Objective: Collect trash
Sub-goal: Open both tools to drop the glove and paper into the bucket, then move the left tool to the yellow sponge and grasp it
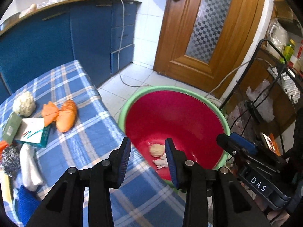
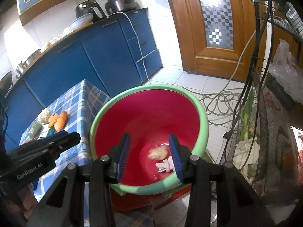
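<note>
Kitchen floor carries the basin (image 2: 203, 132), with two trash scraps (image 2: 158, 154) at its bottom. I note both the left hand-held gripper (image 1: 147, 159) and right hand-held gripper (image 2: 149, 156) above it, jaws partly apart, empty. More trash (image 1: 65, 116) lies on the worktop (image 1: 94, 141).

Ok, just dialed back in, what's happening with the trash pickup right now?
A person holds both grippers over the red basin on the floor beside the checked table. The left gripper and right gripper are both open with nothing between their pads. Two scraps already lie in the basin: a tan wad and a white piece. On the table, orange wrappers, a white crumpled wad and small boxes are yet to be collected.
</note>
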Demonstrator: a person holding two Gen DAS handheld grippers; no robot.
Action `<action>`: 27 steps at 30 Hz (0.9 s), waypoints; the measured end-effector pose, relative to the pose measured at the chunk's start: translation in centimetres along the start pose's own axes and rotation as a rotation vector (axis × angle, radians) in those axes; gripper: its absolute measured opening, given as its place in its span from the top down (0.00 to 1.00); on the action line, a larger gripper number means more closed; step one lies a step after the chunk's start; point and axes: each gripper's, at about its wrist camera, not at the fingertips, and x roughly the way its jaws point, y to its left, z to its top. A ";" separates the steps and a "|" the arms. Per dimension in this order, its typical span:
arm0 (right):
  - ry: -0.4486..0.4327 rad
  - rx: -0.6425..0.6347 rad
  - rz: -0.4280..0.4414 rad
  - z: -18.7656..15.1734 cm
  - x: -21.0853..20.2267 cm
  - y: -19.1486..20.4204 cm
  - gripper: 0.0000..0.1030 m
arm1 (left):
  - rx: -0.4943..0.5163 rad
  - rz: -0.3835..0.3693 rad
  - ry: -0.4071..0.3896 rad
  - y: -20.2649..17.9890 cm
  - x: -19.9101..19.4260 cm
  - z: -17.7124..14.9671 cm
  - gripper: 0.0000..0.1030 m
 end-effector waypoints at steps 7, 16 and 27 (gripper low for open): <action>-0.013 -0.029 0.039 -0.3 -1.4 1.9 0.53 | -0.043 0.041 -0.029 1.9 -2.6 -0.8 0.63; -0.021 -0.085 0.097 -0.7 -2.7 5.2 0.48 | -0.119 0.115 -0.065 6.0 -6.1 -2.1 0.63; 0.018 -0.152 0.159 -1.9 -2.4 9.3 0.47 | -0.230 0.216 -0.102 12.4 -9.8 -4.5 0.63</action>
